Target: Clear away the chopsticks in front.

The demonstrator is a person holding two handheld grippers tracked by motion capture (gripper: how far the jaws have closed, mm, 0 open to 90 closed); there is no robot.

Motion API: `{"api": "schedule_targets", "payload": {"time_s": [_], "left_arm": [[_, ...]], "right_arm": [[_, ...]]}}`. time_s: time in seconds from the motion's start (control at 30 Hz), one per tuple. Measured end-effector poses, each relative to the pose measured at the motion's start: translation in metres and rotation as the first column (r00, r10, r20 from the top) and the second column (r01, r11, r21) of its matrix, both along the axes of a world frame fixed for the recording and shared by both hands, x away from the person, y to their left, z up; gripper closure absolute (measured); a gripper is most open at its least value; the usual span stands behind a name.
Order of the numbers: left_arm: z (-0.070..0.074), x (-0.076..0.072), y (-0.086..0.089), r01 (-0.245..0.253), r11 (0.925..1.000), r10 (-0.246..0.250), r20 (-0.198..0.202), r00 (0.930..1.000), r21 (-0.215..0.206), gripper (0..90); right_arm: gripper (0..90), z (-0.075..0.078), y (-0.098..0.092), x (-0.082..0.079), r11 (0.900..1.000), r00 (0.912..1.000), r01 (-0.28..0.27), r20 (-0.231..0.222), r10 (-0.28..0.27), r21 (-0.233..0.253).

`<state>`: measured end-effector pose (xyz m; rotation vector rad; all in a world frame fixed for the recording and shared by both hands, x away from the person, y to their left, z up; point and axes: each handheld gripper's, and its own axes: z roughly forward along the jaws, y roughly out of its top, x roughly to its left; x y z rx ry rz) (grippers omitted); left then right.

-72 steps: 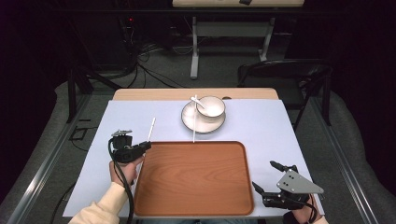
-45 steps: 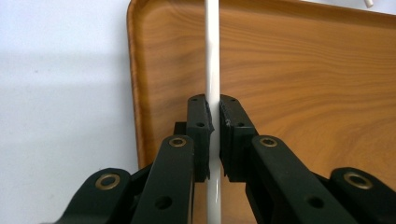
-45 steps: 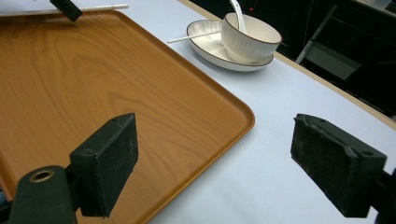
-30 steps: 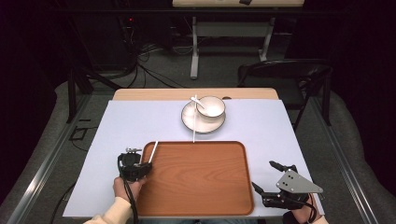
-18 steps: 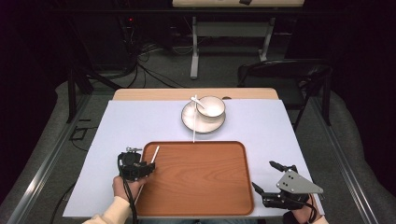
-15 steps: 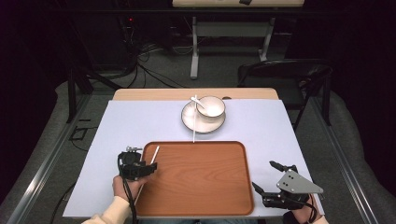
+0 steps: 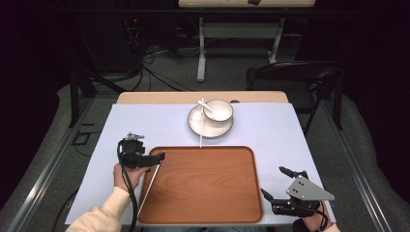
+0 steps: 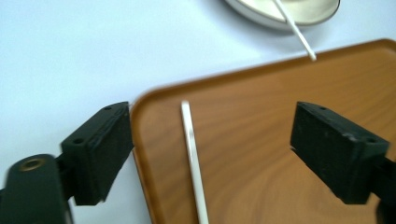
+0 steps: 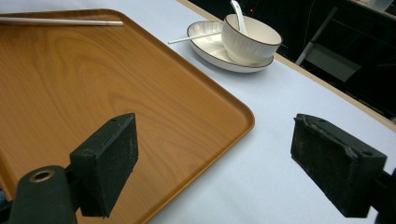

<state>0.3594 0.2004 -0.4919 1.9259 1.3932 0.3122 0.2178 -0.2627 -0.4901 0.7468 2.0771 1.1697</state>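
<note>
Lying flat inside the wooden tray (image 7: 203, 183), a white chopstick (image 7: 148, 190) runs along the tray's left rim, from near the far left corner down toward the near left corner, and nothing grips it. The left gripper (image 7: 155, 158) hovers at the tray's far left corner with its fingers (image 8: 98, 144) spread apart; in the left gripper view one finger hangs just outside the tray's rim over the pale blue sheet and the other over the tray's wood, with the upper end of the chopstick (image 8: 192, 154) between them and touching neither. The person's left hand (image 7: 126, 175) holds this gripper from just left of the tray, a cream sleeve reaching back toward the near edge of the worktop (image 7: 145, 98). The right gripper (image 7: 276, 182) sits just off the tray's near right corner over the sheet, its fingers (image 9: 108, 161) also wide apart and holding nothing; in the right gripper view one finger lies over the tray and the other over the sheet beside it. Beyond the tray's far rim stands a white plate (image 7: 197, 126) carrying a white bowl (image 7: 218, 111) with a spoon (image 7: 203, 104) leaning in it. A second chopstick (image 7: 200, 137) rests on the plate and points toward the tray, its near tip at about the tray's far rim.
</note>
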Motion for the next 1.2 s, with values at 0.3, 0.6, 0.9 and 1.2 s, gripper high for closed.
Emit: {"api": "schedule_targets", "payload": {"time_s": [0.3, 0.6, 0.9, 1.2], "left_arm": [[0.023, 0.039, -0.028, 0.060, 0.9974, -0.061, 0.027, 0.9977, 0.040, 3.8], [0.032, 0.081, -0.058, 0.104, 0.9926, -0.105, 0.006, 0.9945, 0.062, 0.0], [0.029, 0.113, -0.079, 0.100, 0.9933, -0.099, -0.020, 0.9949, 0.058, 0.2], [0.023, 0.138, -0.101, 0.108, 0.9913, -0.105, -0.039, 0.9936, 0.075, 9.0]], "right_arm": [[14.4, 0.000, 0.000, 0.000, 1.000, 1.0000, -0.001, 0.001, 0.001, 0.003], [14.4, 0.000, -0.001, 0.000, 1.000, 1.0000, -0.002, 0.002, 0.002, 0.006], [14.4, 0.000, -0.001, 0.000, 1.000, 1.0000, -0.002, 0.002, 0.002, 0.007], [14.4, 0.000, -0.001, 0.000, 1.000, 1.0000, -0.002, 0.002, 0.002, 0.008]]}}
